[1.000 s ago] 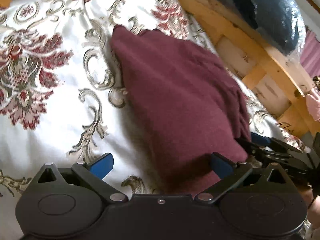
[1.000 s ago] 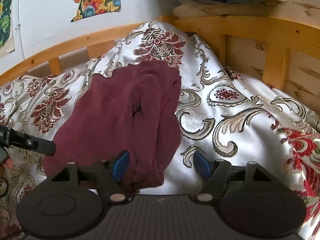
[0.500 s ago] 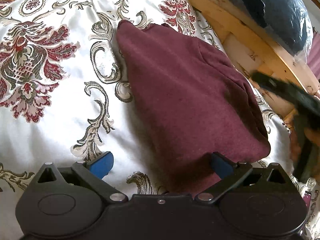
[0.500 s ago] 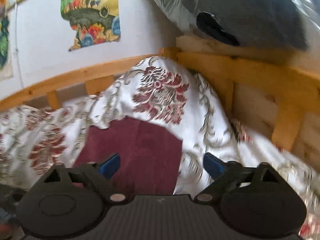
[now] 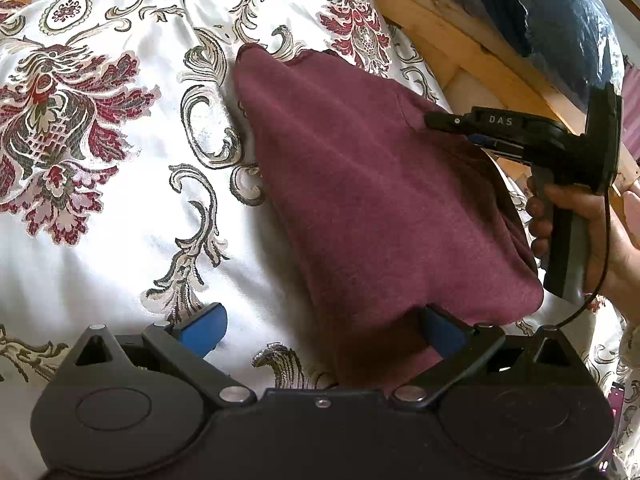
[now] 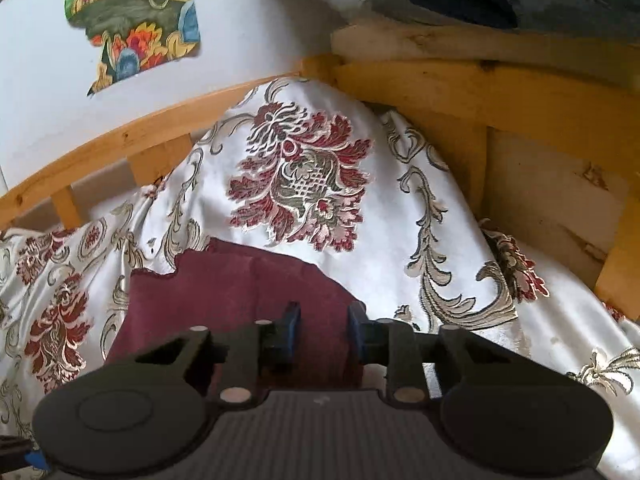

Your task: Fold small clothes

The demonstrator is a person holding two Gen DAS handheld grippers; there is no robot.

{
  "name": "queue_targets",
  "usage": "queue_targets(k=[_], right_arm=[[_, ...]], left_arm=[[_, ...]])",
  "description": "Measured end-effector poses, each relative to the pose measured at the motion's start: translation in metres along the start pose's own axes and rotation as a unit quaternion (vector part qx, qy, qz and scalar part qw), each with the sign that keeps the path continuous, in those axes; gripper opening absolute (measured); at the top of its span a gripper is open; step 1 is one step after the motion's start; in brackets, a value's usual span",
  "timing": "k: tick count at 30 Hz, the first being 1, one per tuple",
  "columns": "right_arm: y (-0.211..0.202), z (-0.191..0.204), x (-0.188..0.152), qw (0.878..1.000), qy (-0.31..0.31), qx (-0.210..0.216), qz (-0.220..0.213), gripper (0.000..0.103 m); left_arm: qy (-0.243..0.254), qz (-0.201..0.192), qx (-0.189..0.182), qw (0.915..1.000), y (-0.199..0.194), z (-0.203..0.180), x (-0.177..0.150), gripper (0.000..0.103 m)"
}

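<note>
A maroon garment [image 5: 372, 200] lies folded on a white bedspread with a red and grey floral pattern [image 5: 100, 152]. My left gripper [image 5: 322, 330] is open at the garment's near edge, its right finger under the cloth edge. My right gripper [image 5: 430, 120] reaches over the garment's far right side in the left wrist view. In the right wrist view the right gripper [image 6: 322, 332] has its blue pads partly closed, a gap between them, above the maroon garment [image 6: 224, 292]; I cannot tell if they touch the cloth.
A wooden bed frame [image 6: 420, 80] runs along the far and right sides. A dark bundle in clear plastic [image 5: 560, 20] rests on the frame. A colourful picture [image 6: 132, 16] hangs on the white wall.
The right gripper swung up and over from the near right edge to the garment's far right side, and its jaws narrowed. The garment now lies flatter. The left gripper stayed put, open.
</note>
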State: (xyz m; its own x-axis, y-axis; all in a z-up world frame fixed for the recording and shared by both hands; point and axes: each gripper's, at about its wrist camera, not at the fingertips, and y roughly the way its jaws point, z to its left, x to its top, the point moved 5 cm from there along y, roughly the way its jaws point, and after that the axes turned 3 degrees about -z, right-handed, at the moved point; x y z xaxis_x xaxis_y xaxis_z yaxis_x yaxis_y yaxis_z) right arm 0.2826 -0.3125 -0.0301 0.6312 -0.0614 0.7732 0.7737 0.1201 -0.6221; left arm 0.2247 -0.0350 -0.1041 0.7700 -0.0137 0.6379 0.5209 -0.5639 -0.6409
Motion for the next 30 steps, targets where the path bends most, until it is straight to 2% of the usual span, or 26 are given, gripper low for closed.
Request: queue_targets(k=[3,6,9,10,12,15,22,26,30], right_arm=[[-0.006,-0.001,-0.004,1.0,-0.007,-0.016,-0.012,0.023],[-0.005,-0.007,-0.013,1.0,0.012,-0.025,-0.01,0.023],[0.002,-0.02,-0.021,0.998,0.063,-0.022,-0.001,0.027],[0.004,-0.024,-0.024,0.996,0.084,-0.021,0.002,0.03],[0.008,-0.034,-0.03,0.993,0.115,-0.025,0.003,0.045],[0.01,-0.042,-0.036,0.989,0.149,-0.017,-0.002,0.046],[0.011,-0.037,-0.035,0.991,0.13,-0.025,-0.002,0.055],[0.011,-0.039,-0.032,0.992,0.121,-0.023,-0.002,0.074],[0.01,-0.038,-0.037,0.992,0.127,0.002,-0.014,0.091]], left_arm=[[-0.001,0.001,-0.001,1.0,0.0,0.0,0.0,0.103],[0.0,0.0,-0.001,1.0,0.0,0.0,0.0,0.103],[-0.001,-0.001,-0.002,1.0,-0.001,0.0,0.0,0.103],[-0.002,-0.001,-0.002,1.0,-0.001,0.001,0.0,0.103],[-0.003,0.0,-0.003,1.0,-0.001,0.001,-0.001,0.103],[-0.003,-0.001,-0.003,1.0,-0.001,0.001,-0.001,0.103],[-0.005,0.0,-0.003,1.0,-0.001,0.001,-0.001,0.103],[-0.011,-0.004,-0.008,0.9999,-0.001,0.002,-0.001,0.103],[-0.028,-0.014,-0.018,0.9994,-0.002,0.006,-0.004,0.103]])
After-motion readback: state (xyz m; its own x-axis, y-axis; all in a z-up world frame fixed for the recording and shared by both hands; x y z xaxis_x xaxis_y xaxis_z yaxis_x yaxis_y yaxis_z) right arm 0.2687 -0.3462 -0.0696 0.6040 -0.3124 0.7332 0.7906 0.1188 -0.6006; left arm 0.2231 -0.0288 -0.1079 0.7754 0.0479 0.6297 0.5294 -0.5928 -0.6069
